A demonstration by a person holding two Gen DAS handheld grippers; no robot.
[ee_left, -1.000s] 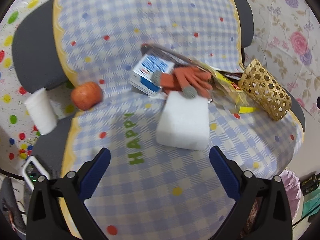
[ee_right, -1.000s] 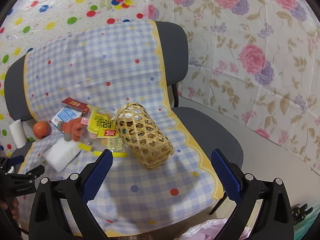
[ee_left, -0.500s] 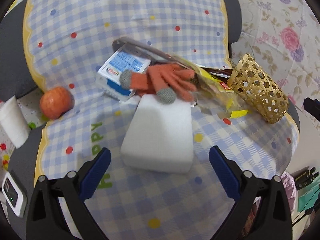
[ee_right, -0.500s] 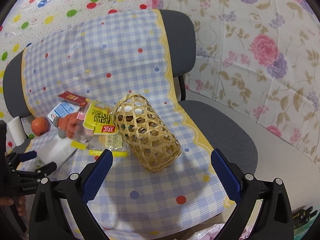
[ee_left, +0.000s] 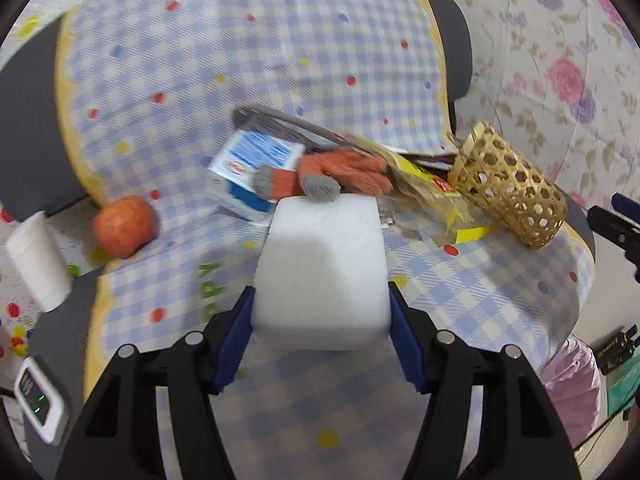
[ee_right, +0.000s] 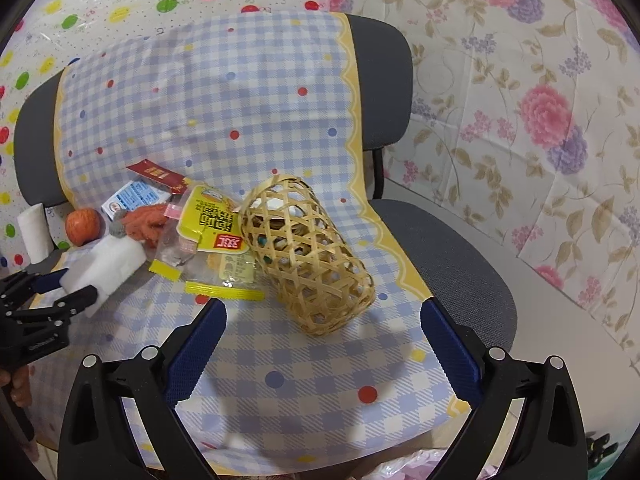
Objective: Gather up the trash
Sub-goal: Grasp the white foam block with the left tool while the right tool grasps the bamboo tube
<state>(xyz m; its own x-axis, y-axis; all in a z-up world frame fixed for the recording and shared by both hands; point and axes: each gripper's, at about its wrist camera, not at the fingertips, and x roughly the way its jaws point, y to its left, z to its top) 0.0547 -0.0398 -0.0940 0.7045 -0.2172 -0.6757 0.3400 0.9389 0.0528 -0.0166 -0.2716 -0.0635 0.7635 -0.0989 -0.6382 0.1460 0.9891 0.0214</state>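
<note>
Since foam block point(ee_left: 322, 268) sits between blue pads, left tongs point(ee_left: 320, 320) look clamped on its near end, prob for lift. Block on checked chair cloth point(ee_left: 460, 292), left of wicker basket point(ee_left: 510, 190), touching orange glove point(ee_left: 340, 172). Right tongs point(ee_right: 322, 344) apart, nothing held, hovering near basket.

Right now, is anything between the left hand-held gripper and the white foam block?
No. The left hand-held gripper already has its fingers against both sides of the foam block. The orange glove only touches the block's far end, beyond the grip.
</note>
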